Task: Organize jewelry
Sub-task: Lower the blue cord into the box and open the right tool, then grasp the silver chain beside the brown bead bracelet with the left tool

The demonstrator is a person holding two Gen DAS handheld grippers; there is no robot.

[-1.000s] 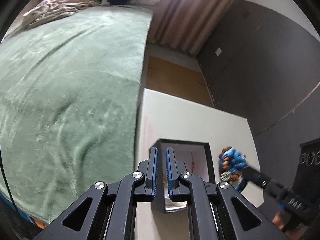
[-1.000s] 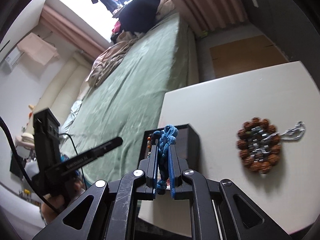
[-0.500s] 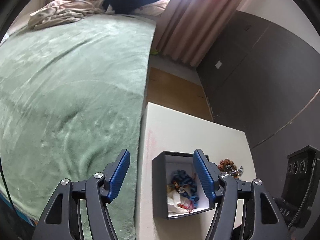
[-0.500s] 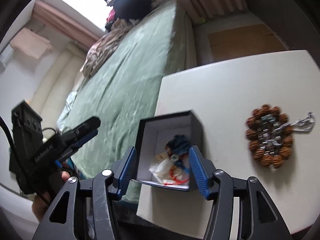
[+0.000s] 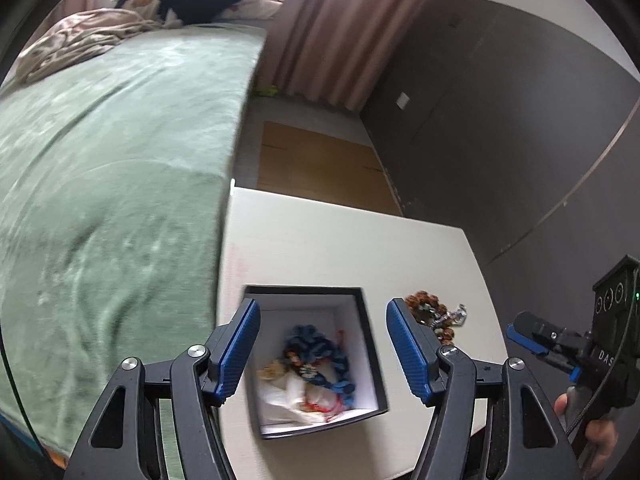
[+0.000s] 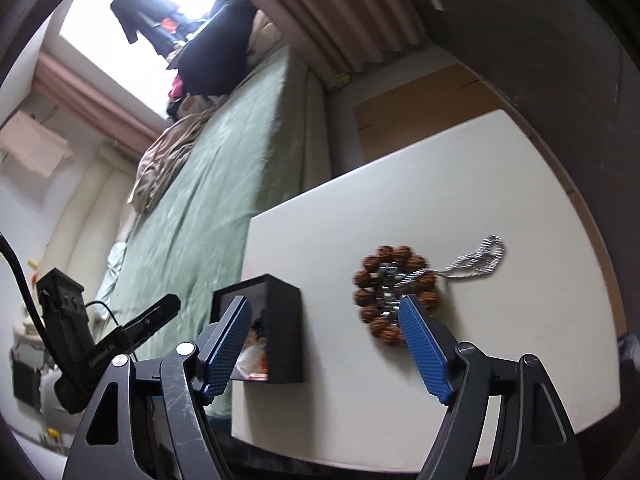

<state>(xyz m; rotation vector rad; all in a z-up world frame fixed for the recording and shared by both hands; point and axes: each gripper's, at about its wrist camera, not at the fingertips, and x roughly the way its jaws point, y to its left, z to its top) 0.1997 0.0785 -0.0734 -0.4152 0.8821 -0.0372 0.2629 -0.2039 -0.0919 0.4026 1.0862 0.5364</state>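
A black jewelry box (image 5: 370, 332) with a white lining sits on the white table (image 5: 320, 248). A blue braided cord (image 5: 320, 354) lies in it with small beads and white paper. My left gripper (image 5: 324, 354) is open above the box. The box also shows in the right wrist view (image 6: 280, 332). A brown bead bracelet (image 6: 394, 294) with a silver chain (image 6: 480, 254) lies on the table (image 6: 480, 184) right of the box; it shows in the left view (image 5: 430, 312) too. My right gripper (image 6: 326, 346) is open and empty, spanning from the box to the bracelet.
A bed with a green blanket (image 5: 100, 184) runs along the table's left edge. Dark wall panels (image 5: 500, 120) stand at the right. Brown cardboard (image 5: 316, 160) lies on the floor beyond the table. The right gripper shows at the left view's right edge (image 5: 552, 340).
My right gripper opened and let the blue cord fall into the box, then swung right toward the bracelet. My left gripper opened wide over the box.
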